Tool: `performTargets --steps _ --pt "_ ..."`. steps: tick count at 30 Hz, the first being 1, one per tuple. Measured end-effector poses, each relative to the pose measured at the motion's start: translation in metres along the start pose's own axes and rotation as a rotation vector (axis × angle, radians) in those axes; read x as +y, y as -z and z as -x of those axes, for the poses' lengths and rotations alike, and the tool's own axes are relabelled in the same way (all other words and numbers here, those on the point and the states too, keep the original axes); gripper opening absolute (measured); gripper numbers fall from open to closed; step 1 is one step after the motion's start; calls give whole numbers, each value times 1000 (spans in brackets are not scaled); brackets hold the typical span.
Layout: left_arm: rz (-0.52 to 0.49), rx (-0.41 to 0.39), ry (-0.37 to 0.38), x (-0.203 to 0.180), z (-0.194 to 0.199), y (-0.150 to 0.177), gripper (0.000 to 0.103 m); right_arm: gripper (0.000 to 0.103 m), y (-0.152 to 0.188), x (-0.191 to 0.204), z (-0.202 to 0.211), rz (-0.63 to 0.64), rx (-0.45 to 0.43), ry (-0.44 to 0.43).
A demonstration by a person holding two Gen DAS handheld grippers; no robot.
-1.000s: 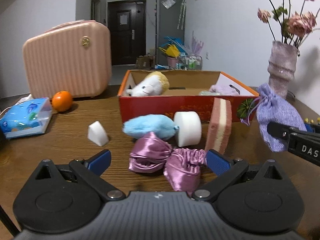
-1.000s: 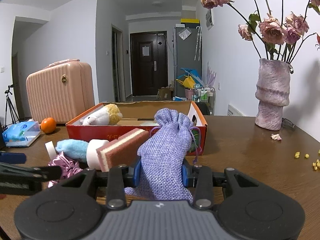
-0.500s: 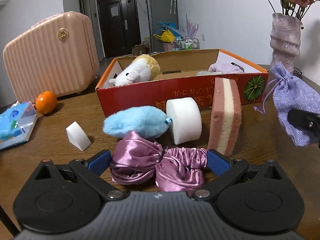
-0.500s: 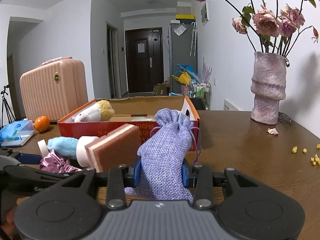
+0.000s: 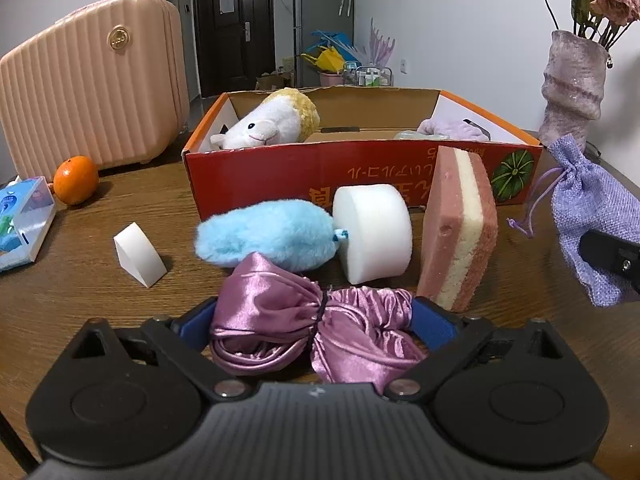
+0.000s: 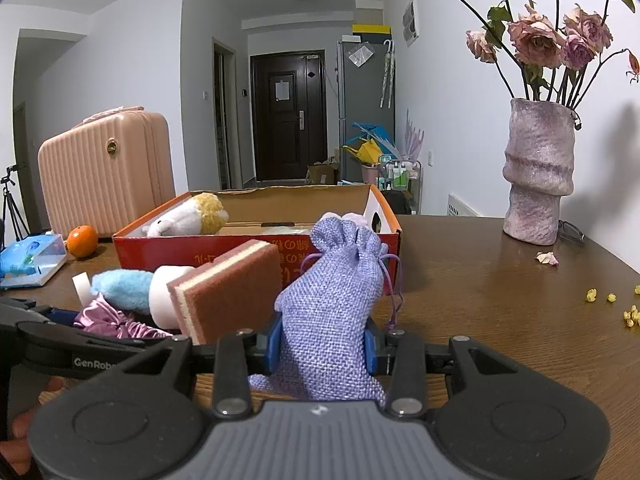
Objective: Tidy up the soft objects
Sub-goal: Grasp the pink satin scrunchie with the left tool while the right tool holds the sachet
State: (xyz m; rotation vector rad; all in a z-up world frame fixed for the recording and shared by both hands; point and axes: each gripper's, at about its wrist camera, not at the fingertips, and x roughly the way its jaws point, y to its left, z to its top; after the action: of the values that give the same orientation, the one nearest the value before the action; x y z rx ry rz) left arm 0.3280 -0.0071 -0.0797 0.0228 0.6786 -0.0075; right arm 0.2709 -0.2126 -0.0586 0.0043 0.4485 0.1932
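purple satin scrunchie [image 5: 316,332] sits between spread left gripper [image 5: 316,320] fingers: close squarely at its knot. right gripper [image 6: 322,350] pinches lilac pouch [image 6: 332,308]; lift to box [image 5: 360,168].

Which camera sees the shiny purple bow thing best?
The left wrist view: the shiny purple satin scrunchie lies whole between the left gripper fingers. The right wrist view shows only a slice of it, behind the pink-and-cream sponge block.

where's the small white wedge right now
In the left wrist view, the white foam wedge stands alone on the table, left of the blue plush, between it and the tissue pack.
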Motion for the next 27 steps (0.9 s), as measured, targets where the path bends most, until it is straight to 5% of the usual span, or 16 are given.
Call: performTargets --steps 9,27 --pt "-11 -22 -9 -2 5 2 85 38 0 3 0 9 -1 -8" --pt "0 -128 3 1 54 20 41 38 1 6 3 20 -13 -6"
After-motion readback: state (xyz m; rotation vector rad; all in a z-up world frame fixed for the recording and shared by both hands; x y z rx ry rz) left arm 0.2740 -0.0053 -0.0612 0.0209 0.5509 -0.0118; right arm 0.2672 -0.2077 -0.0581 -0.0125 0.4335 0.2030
